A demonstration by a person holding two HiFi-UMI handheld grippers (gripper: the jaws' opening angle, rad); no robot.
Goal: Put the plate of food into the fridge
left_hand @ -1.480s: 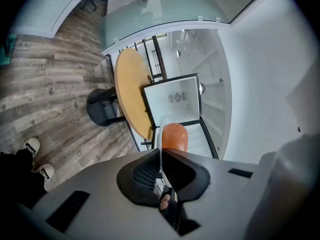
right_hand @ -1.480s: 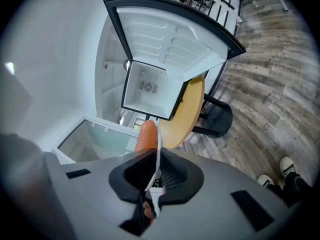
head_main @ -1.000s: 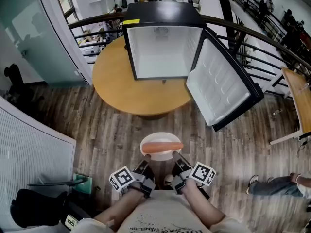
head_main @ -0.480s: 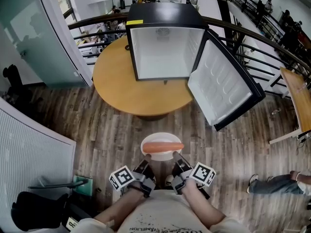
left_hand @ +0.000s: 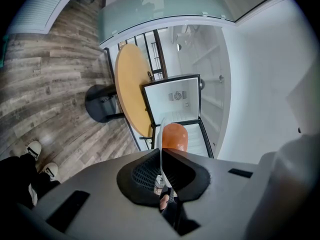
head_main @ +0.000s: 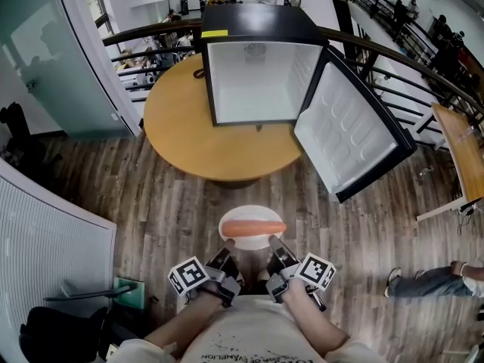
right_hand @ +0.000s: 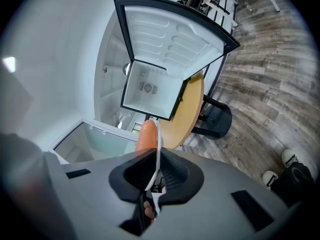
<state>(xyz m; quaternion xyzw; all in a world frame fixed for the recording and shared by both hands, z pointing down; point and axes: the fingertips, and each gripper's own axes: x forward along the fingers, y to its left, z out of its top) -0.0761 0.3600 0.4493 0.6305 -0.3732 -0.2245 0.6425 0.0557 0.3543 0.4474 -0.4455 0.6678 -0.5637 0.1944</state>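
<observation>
Holding plate [head_main: 250, 212]: left gripper [head_main: 224, 258] and right gripper [head_main: 276, 254] fingers pinched its near rim.
Open fridge [head_main: 257, 82] stood straight ahead, well apart.

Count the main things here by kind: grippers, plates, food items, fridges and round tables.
Grippers: 2 (left gripper, right gripper)
Plate: 1
Sausage: 1
Fridge: 1
Round table: 1
Total: 6
</observation>
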